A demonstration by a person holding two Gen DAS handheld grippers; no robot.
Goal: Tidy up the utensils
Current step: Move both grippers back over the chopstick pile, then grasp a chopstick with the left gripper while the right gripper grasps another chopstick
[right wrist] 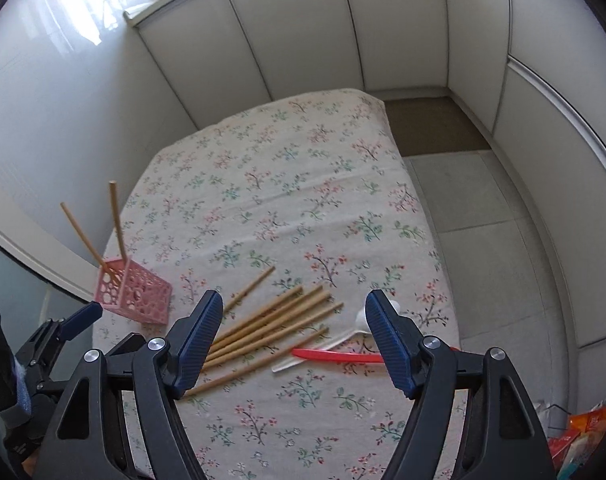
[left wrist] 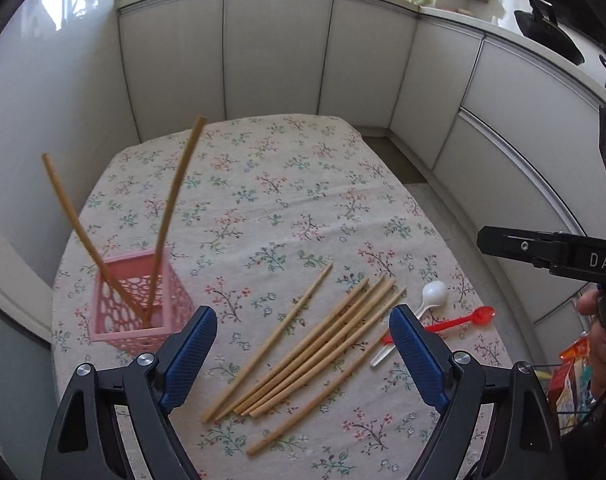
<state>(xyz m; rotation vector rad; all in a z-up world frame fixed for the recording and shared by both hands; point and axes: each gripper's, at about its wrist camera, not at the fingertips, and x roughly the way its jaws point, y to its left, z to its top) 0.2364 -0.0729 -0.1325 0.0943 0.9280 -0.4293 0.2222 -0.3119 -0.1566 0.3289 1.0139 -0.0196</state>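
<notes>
A pink perforated holder stands on the floral tablecloth at the left, with two wooden chopsticks upright in it. Several loose chopsticks lie in a fan at the middle front. A white spoon and a red spoon lie crossed to their right. My left gripper is open and empty above the loose chopsticks. My right gripper is open and empty above the chopsticks and spoons. The holder also shows in the right wrist view.
White cabinet fronts curve around the table's far and right sides. The right gripper's body shows at the right edge of the left view. Colourful packets sit on the floor by the table's right front.
</notes>
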